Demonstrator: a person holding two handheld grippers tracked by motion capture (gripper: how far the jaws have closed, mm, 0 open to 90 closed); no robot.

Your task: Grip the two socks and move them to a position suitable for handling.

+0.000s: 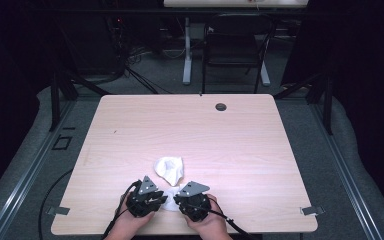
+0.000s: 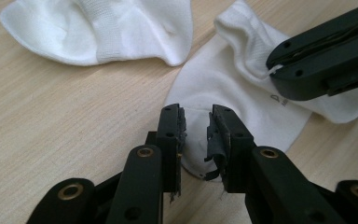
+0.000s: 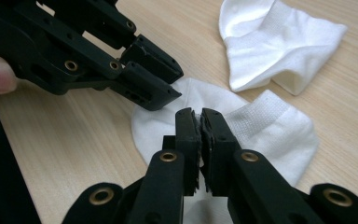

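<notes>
Below, right gripper (image 3: pixel 200 116) pinching sock (image 3: pixel 270 130); left gripper (image 2: pixel 196 123) parted.

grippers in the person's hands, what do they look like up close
Both the left gripper and the right gripper are black, each with two blocky jaws on linkage arms pinned with brass-coloured rivets. The jaw pads look worn and ragged. In the high view a grey three-cornered plate tops each, and black cables trail off.
</notes>
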